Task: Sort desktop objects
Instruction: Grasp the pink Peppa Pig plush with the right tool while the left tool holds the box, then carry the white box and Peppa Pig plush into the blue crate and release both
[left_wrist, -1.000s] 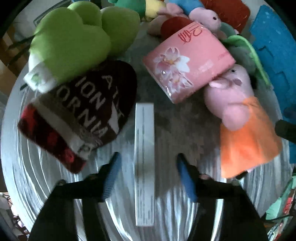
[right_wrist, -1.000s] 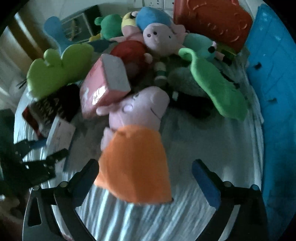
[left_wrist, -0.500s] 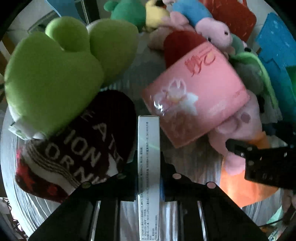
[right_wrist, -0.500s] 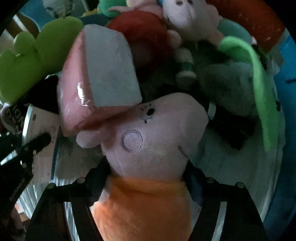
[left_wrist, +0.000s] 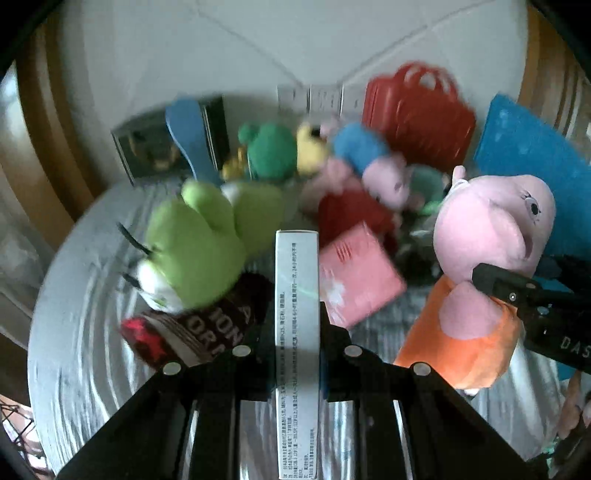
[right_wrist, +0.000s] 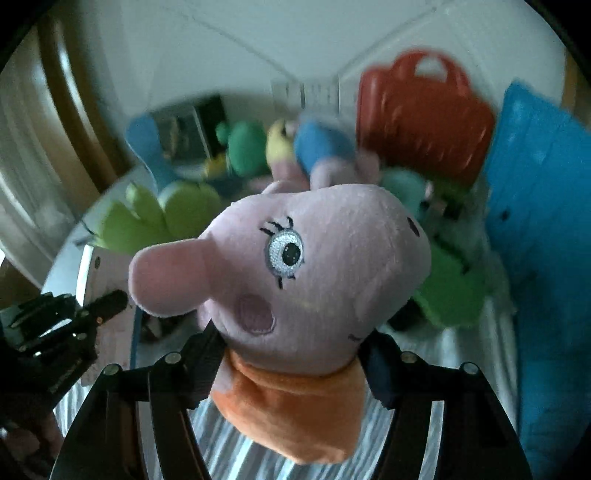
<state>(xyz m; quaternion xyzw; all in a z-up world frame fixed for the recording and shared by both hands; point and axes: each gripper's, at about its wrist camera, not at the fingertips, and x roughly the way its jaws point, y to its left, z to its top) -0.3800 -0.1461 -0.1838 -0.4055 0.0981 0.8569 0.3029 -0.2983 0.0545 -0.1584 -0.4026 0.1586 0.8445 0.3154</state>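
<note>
Grey striped desk below: left tool clenched on the white box, long axis pointing forward; right tool closing around the pig plush

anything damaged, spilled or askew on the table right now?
Nothing damaged or spilled. The plush toys lie in a jumble, and the pink tissue pack sits tilted against the red plush behind it.

A round grey table with a streaked top is filling the near scene. White walls are meeting in a far corner, where blurred sockets, probably, are sitting. Brown wooden frames are standing left and right, daylight glaring from the left.
</note>
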